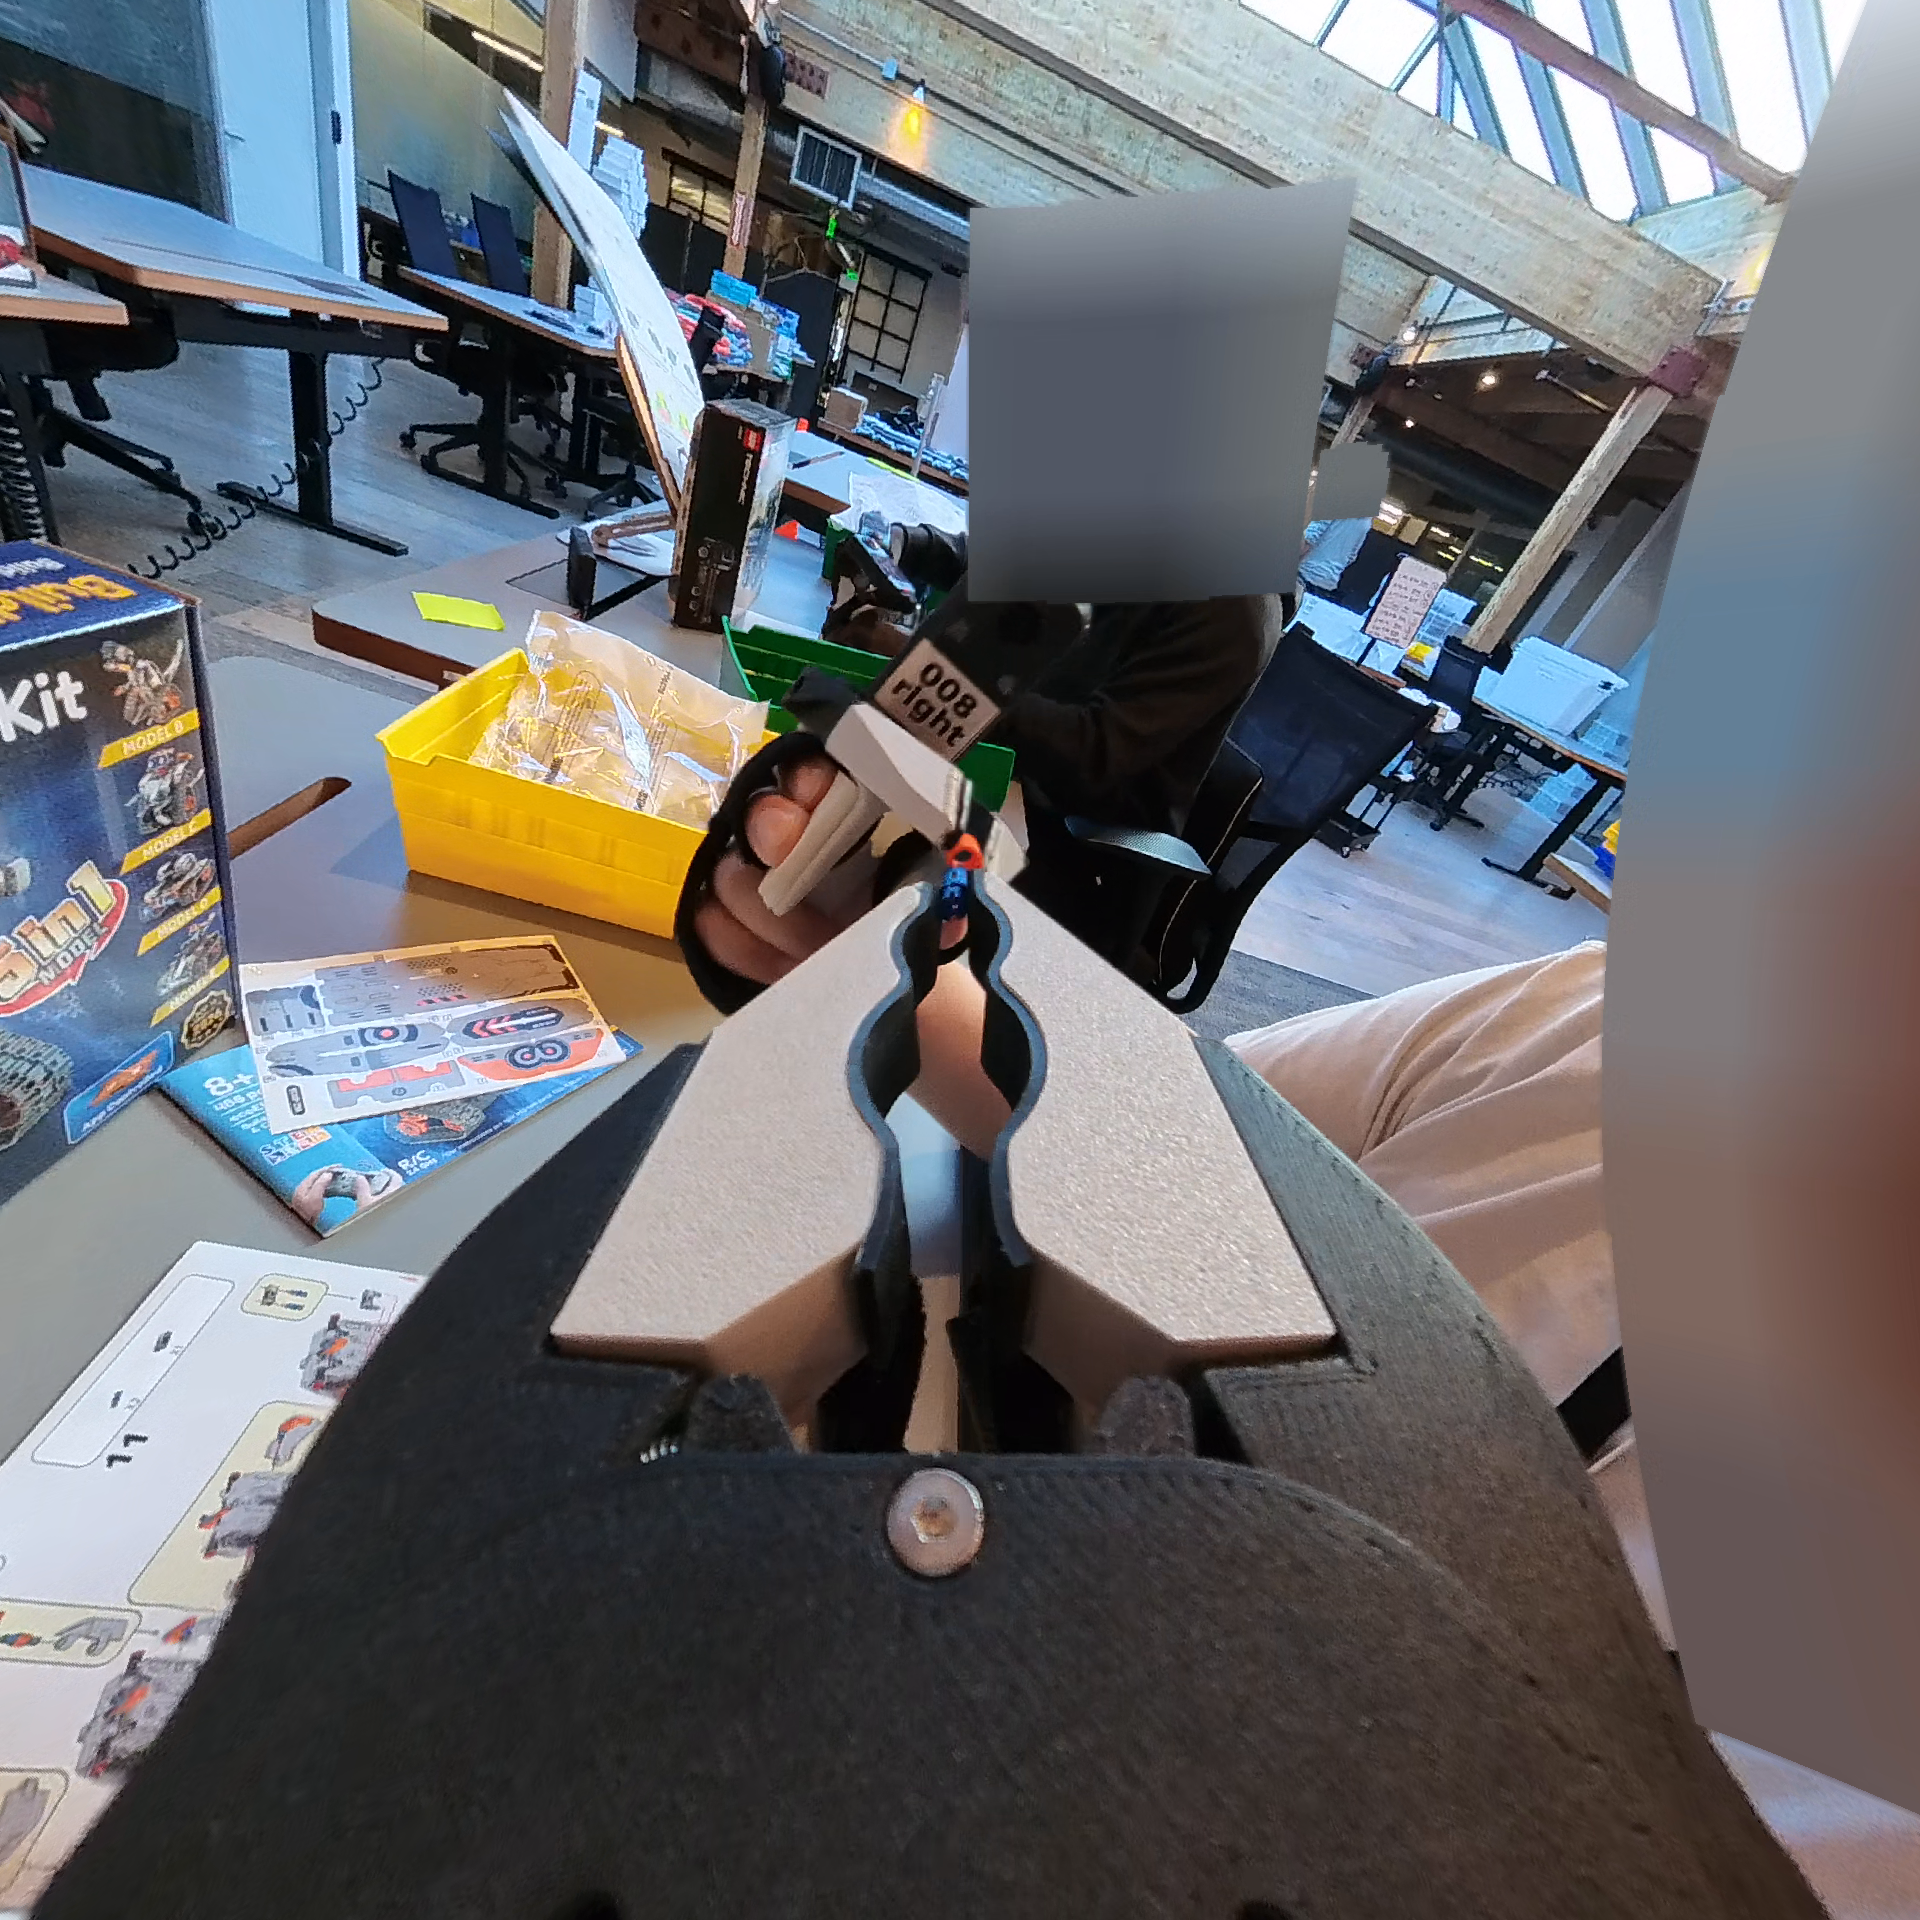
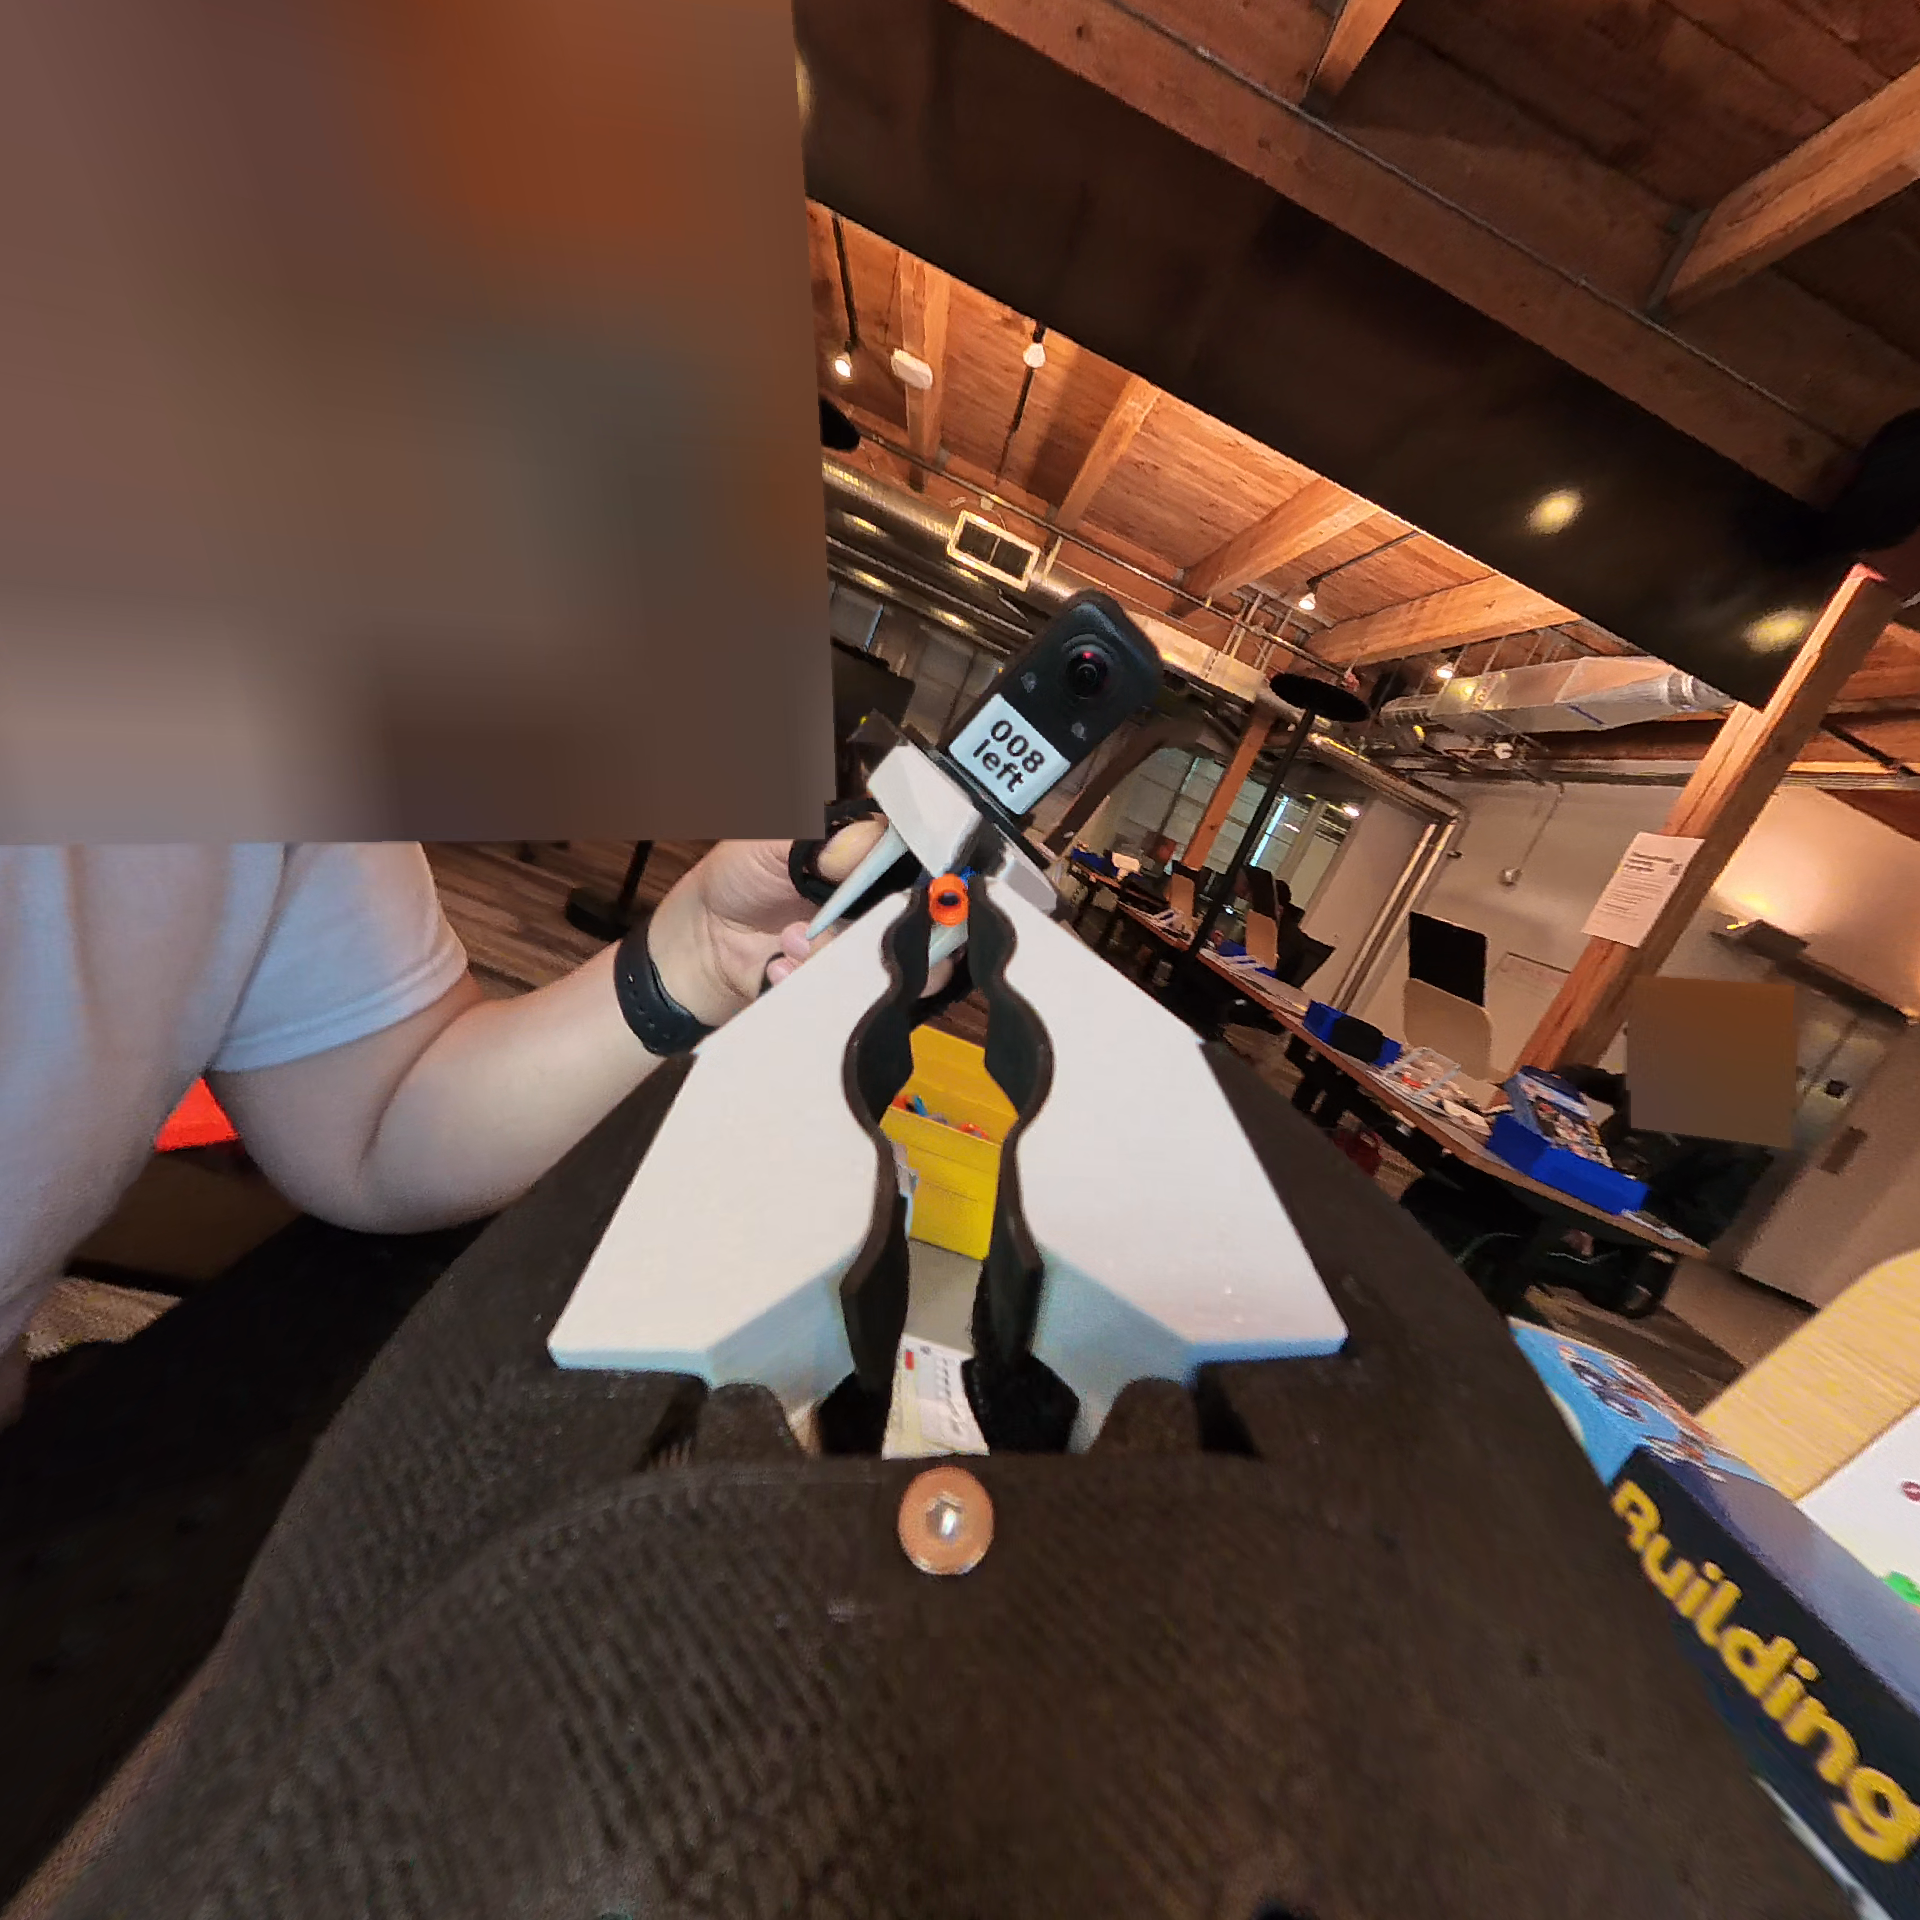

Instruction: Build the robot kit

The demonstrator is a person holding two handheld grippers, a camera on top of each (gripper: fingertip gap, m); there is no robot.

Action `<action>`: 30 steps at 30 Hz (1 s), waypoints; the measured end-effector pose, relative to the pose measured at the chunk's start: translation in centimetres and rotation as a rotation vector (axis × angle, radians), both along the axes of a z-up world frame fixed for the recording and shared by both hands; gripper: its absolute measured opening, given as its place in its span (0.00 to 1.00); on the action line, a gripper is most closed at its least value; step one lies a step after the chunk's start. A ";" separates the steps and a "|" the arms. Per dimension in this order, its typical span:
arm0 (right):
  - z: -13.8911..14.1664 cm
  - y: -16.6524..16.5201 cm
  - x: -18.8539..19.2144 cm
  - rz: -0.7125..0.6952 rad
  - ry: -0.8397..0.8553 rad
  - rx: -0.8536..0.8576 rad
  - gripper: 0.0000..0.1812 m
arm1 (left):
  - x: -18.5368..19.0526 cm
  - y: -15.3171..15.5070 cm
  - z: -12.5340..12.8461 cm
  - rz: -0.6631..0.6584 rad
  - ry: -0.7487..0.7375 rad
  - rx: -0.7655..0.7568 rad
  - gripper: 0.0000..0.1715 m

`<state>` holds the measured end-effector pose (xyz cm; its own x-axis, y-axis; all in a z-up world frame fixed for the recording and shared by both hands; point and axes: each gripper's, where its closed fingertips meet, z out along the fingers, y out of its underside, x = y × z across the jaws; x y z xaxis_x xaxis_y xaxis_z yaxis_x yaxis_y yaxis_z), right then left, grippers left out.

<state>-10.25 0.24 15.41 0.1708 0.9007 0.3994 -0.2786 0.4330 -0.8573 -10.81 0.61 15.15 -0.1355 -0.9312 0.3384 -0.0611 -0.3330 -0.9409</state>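
My left gripper [image 1: 954, 916] is raised above the table, shut on a small blue piece [image 1: 953, 898]. My right gripper [image 2: 945, 923] faces it tip to tip, shut on a small orange ring-shaped piece [image 2: 943, 900]. The orange piece [image 1: 964, 854] sits right against the blue piece; in the right wrist view the blue piece [image 2: 965, 876] shows just behind the orange one. In the left wrist view the right gripper [image 1: 975, 831] comes from beyond, held by a hand [image 1: 769, 831]. In the right wrist view the left gripper [image 2: 961, 868] is held by a hand [image 2: 727, 925] with a black wristband.
A yellow bin [image 1: 540, 831] with clear plastic bags stands on the grey table [image 1: 343, 883], a green bin [image 1: 790, 665] behind it. A kit box [image 1: 94, 831], sticker sheet [image 1: 426, 1008], blue booklet [image 1: 343, 1153] and open instruction manual [image 1: 156, 1455] lie at left. A person's leg [image 1: 1455, 1091] is at right. Less than 4 cm separates the two grippers' tips.
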 end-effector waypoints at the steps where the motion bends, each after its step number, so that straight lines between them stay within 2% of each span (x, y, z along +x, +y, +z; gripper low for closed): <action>1: 0.1 0.0 0.0 0.016 0.010 -0.013 0.03 | 0.0 -0.1 0.2 0.000 -0.011 0.004 0.02; 19: 0.9 0.5 -0.1 0.112 0.133 -0.161 0.03 | 0.0 0.3 0.9 0.026 -0.065 -0.001 0.02; 30: 0.9 0.8 -0.3 -0.087 0.038 -0.040 0.03 | -0.1 0.5 0.9 0.060 -0.056 0.030 0.01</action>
